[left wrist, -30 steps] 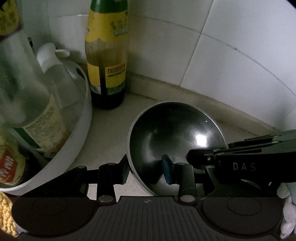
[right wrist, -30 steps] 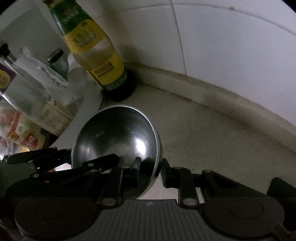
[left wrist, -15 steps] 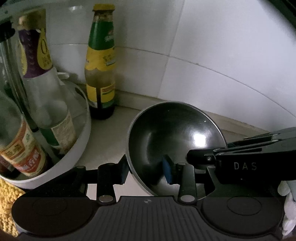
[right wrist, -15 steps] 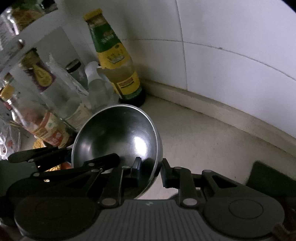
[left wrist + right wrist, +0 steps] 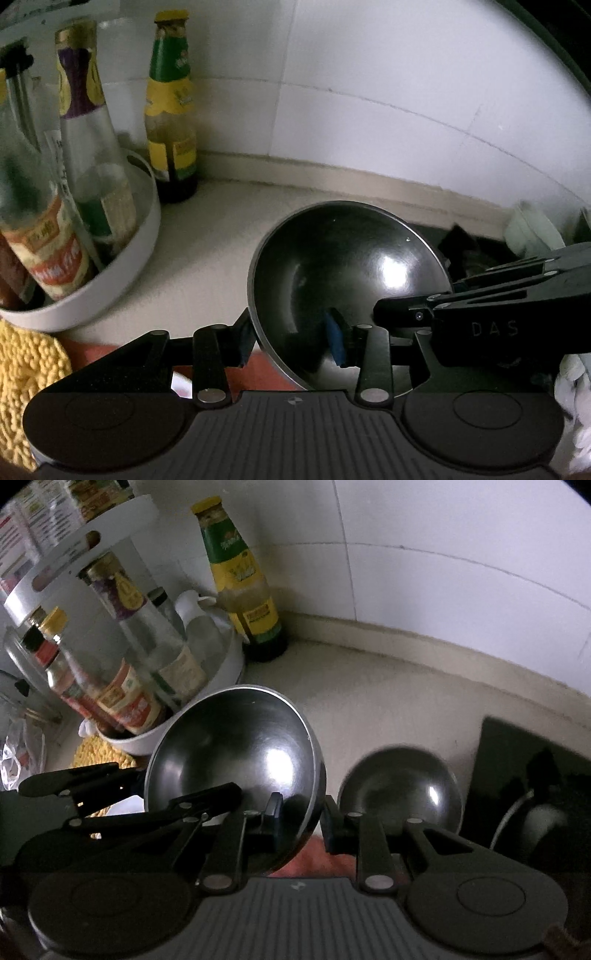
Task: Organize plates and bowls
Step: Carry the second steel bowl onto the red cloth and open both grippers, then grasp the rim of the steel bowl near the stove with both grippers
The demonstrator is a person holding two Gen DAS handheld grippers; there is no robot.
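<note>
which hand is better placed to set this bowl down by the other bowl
Right, probably: the right tongs clamp the held bowl's rim on the side facing the second bowl. The left tongs grip the far side.

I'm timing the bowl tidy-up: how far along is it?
Nothing looks stacked or put away yet. In hand: both grippers, left gripper and right gripper, pinch opposite sides of the steel bowl, held tilted above the counter. Left: a second steel bowl sits on the counter.

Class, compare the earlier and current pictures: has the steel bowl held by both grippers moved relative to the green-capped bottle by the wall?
Yes. The steel bowl has drawn back and up from the green-capped bottle, which now appears smaller and farther off.
</note>
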